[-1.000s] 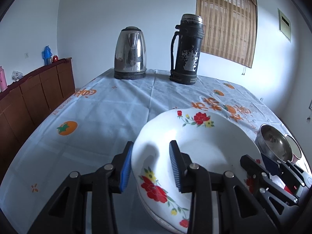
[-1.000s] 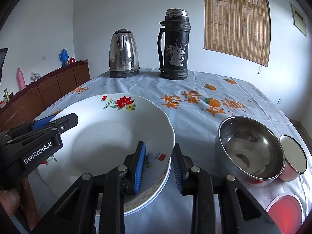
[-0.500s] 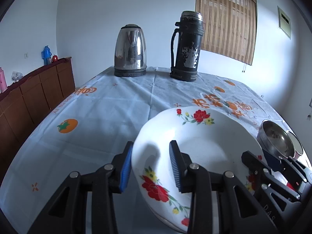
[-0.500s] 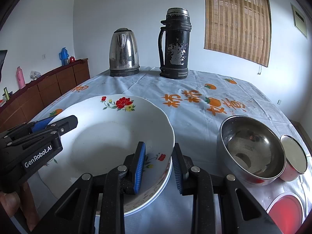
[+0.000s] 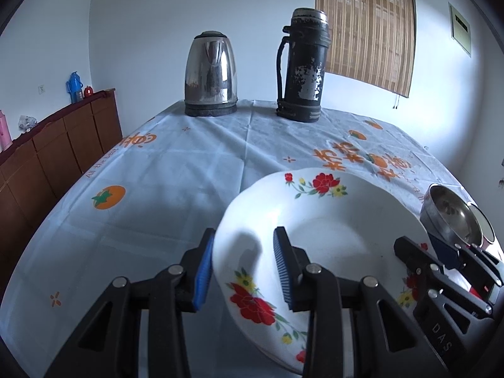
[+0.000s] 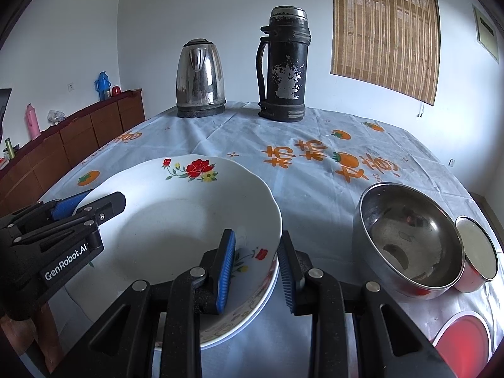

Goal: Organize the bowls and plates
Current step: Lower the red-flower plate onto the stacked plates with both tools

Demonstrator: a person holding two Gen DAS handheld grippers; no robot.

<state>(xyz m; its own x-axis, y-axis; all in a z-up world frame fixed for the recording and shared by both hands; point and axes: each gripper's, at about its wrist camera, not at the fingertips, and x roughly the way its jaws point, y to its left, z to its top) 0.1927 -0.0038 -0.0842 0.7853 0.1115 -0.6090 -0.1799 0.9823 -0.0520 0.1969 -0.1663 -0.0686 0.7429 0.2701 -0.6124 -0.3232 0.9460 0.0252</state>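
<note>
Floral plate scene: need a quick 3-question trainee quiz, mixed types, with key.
1. True or false: a second plate lies under the floral plate.
2. What stands beside the kettle at the far end of the table? A) dark flask B) vase C) frying pan
3. Which part of the floral plate do the left gripper and right gripper both straddle?
Key: 1 true; 2 A; 3 its rim, on opposite sides.

Black left tool [image 6: 67,211] marked "GenRobot.AI"; right tool [image 6: 256,263]: blue ribbed pads, silver screws.
</note>
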